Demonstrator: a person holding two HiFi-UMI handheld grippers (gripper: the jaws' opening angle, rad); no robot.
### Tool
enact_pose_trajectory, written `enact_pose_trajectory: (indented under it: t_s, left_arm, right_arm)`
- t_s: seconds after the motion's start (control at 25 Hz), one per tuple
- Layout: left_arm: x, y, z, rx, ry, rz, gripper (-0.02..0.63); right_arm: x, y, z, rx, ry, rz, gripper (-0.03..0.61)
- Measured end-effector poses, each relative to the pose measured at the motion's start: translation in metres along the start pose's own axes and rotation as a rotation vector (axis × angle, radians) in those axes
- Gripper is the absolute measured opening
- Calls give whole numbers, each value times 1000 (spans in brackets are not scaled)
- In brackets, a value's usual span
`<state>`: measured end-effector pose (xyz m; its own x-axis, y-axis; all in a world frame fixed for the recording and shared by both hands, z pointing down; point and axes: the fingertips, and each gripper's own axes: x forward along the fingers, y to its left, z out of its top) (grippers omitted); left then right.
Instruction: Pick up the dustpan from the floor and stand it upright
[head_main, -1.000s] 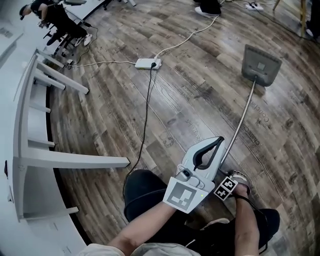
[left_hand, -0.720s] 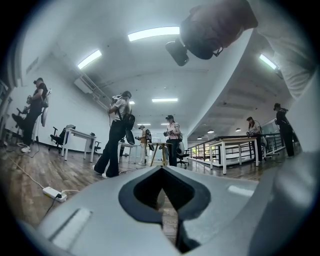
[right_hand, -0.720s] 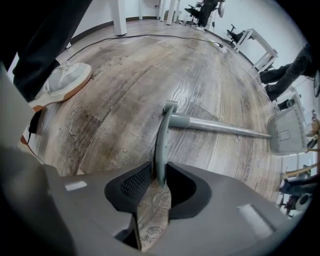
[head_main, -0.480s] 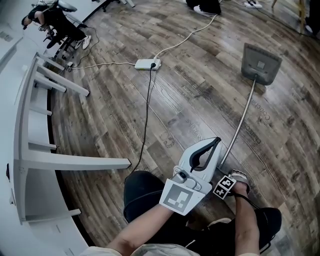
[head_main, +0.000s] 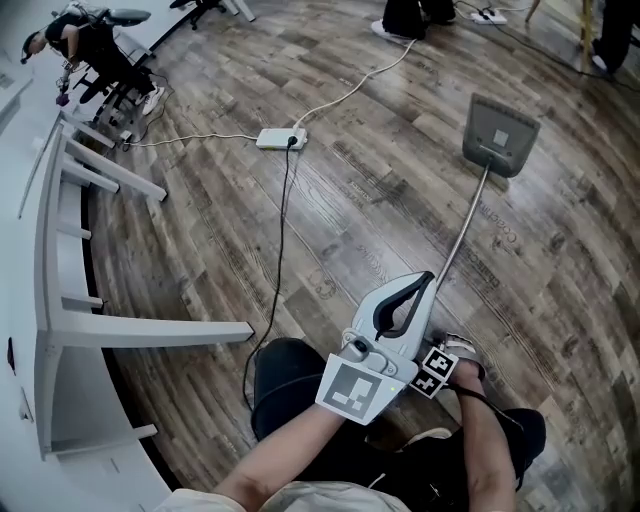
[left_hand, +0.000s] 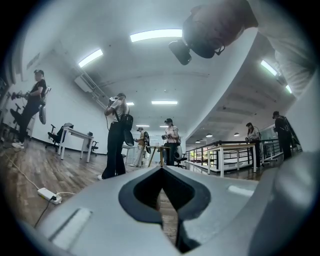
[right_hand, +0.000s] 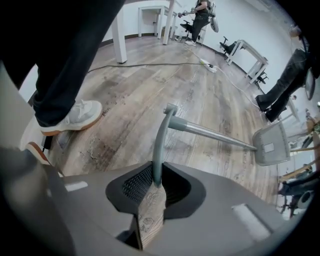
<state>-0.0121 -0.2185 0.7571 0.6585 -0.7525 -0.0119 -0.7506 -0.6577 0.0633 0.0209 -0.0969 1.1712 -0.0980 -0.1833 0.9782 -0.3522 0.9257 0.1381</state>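
The dustpan lies on the wooden floor, its grey pan (head_main: 500, 133) far ahead at the right and its long metal handle (head_main: 462, 225) running back toward me. In the right gripper view the pan (right_hand: 270, 145) is at the right, and the handle's bent grey end (right_hand: 159, 140) drops between the jaws. My right gripper (right_hand: 155, 172) is shut on that end. In the head view only its marker cube (head_main: 432, 370) shows, under my left gripper (head_main: 428, 278). The left gripper (left_hand: 161, 172) is shut on nothing and points across the room, above the handle.
A white power strip (head_main: 280, 138) lies ahead, with a black cable (head_main: 282, 230) trailing back to my feet. White table legs (head_main: 130, 325) stand at the left. My shoe (right_hand: 70, 116) is close beside the handle end. Several people (left_hand: 117, 135) stand farther off.
The head view has shifted a little, so everything sits slightly further left. Both grippers stay shut and keep the same place by the dustpan handle.
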Motion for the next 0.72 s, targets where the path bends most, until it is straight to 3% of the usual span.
enact_pose_trajectory:
  t_s: [0.44,0.72]
  left_arm:
    - [9,21,120,-44,-33,41,0]
    - [14,27,226,-77,-96,76,0]
  right_arm:
    - [-159,-43,45,95,-152,-20,92]
    - [-267,-59,72,199,-208,28,98]
